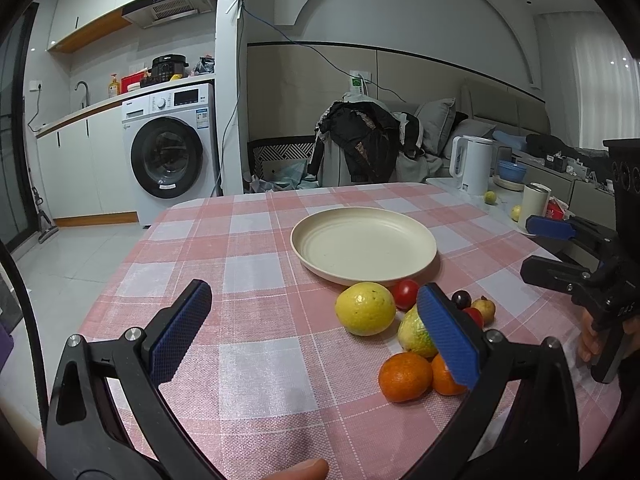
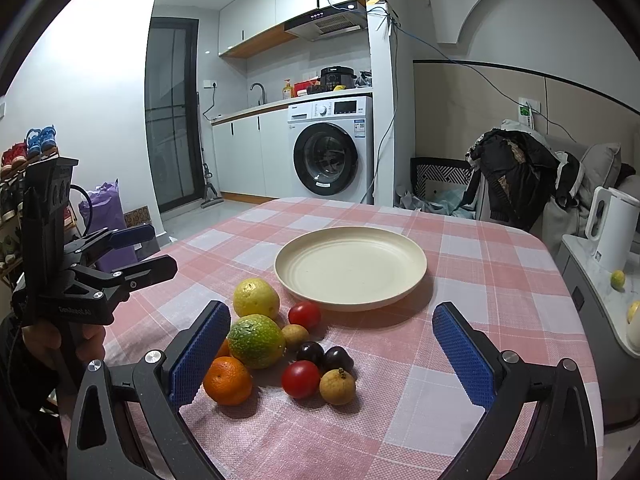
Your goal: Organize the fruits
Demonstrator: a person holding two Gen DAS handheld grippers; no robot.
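Beside 1 empty plate [image 2: 350,266] on the surface [image 2: 460,360] lie 2 oranges [image 2: 227,381], 2 tomatoes [image 2: 301,379], 2 dark grapes [image 2: 324,355], 2 yellow-green citrus [image 2: 256,298]. Left claw [image 1: 316,332] and right claw [image 2: 330,354] hover near them, both released.

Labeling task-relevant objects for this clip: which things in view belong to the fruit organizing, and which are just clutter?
Belongs to the job:
- plate, bare
- yellow fruit
- green fruit
- orange
- tomatoes
- dark plums
- brown fruits

Just lying about:
- kettle
- side-counter fruit
- washing machine
- clothes pile
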